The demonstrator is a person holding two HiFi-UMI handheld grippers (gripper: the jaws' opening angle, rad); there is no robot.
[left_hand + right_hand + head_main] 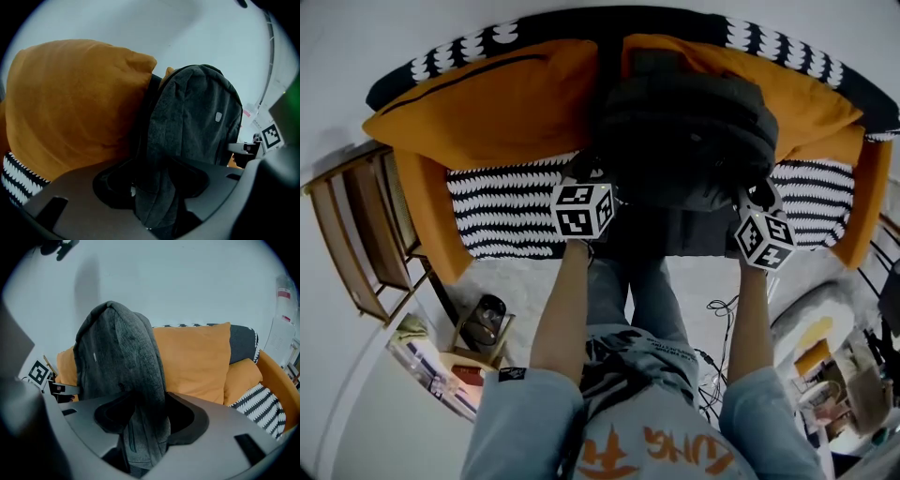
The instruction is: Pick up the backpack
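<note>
Though its print is illegible, a tag (218, 116) marks the backpack (192, 126).

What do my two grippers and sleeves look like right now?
The left gripper and the right gripper both have matte grey bodies ending in dark, curved jaws. Each carries a white cube printed with black square markers: left cube, right cube. The person wears pale blue-grey sleeves; the left one bears a small black patch.
</note>
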